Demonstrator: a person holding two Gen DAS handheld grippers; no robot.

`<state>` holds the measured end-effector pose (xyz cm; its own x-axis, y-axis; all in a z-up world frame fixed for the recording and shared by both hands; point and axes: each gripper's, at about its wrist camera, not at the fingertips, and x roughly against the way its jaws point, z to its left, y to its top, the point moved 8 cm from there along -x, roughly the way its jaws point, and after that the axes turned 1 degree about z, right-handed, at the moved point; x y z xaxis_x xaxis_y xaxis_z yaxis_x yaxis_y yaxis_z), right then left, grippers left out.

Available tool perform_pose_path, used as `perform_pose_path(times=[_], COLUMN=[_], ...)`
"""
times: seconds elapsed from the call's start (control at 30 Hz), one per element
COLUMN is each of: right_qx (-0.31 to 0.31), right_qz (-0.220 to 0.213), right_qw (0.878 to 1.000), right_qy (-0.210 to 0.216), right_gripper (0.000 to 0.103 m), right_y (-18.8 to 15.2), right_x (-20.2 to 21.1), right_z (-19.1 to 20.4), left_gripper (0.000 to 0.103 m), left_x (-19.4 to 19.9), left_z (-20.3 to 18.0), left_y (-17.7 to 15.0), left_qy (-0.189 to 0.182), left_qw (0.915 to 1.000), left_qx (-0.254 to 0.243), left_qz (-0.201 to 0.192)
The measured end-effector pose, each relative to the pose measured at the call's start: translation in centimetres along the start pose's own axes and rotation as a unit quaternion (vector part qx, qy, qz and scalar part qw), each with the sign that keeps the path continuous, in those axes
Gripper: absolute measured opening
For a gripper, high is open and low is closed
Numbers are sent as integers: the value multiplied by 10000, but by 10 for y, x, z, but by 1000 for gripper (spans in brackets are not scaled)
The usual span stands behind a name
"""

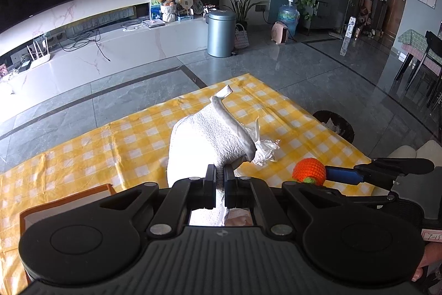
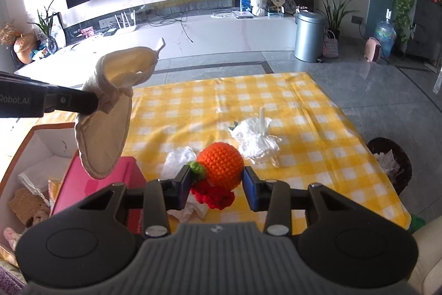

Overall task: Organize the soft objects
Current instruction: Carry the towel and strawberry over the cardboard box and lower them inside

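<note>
My left gripper (image 1: 220, 179) is shut on a white cloth slipper (image 1: 210, 140) and holds it in the air over the yellow checked cloth (image 1: 110, 140). The slipper also shows in the right wrist view (image 2: 107, 112), hanging from the left gripper (image 2: 94, 101) above the open box (image 2: 41, 140). My right gripper (image 2: 216, 181) is shut on an orange crocheted ball (image 2: 221, 165) with a green leaf, held just above a red crocheted piece (image 2: 212, 196). The ball also shows in the left wrist view (image 1: 308, 171).
A crumpled white plastic bag (image 2: 257, 140) and white tissue (image 2: 176, 159) lie on the cloth. A pink box (image 2: 110, 184) stands beside the open box, which holds several soft items. A dark waste basket (image 2: 392, 162) stands on the floor at the right.
</note>
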<state>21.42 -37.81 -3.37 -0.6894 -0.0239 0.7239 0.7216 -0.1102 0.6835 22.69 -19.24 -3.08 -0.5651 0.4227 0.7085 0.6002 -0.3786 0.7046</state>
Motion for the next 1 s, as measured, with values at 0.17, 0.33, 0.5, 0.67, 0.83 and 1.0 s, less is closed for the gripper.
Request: perform_pose_path(times=[0.17,0.33,0.5,0.67,0.83,1.0], right_qx=[231,586,925,1220,1444,1750], right_qz=[-149,-223,-202,-128,34,379], right_qw=[9991,9960,9916,9868,9819,9734], right_qy=[337,636,875,1058,1226,1429], right_gripper=[40,40,39,39,40,40], right_y=[10,16,17,17,19,13], right_x=[15,19,12,0,-20,-52], right_z=[42,92,142,188,227,263], left_gripper=[5,5,5,5,5,5], left_x=[25,45,57,56,48,28], left_z=[25,65,108,143,182,208], left_y=[-11,-29,-51,-69,-88,-107], left_qy=[231,491,747,883,918,708], left_qw=[9997,9985,9961,9936,9913,9899], left_qx=[58,235,468,683,887,1095], left_qz=[-65,-72,24,149,314,551])
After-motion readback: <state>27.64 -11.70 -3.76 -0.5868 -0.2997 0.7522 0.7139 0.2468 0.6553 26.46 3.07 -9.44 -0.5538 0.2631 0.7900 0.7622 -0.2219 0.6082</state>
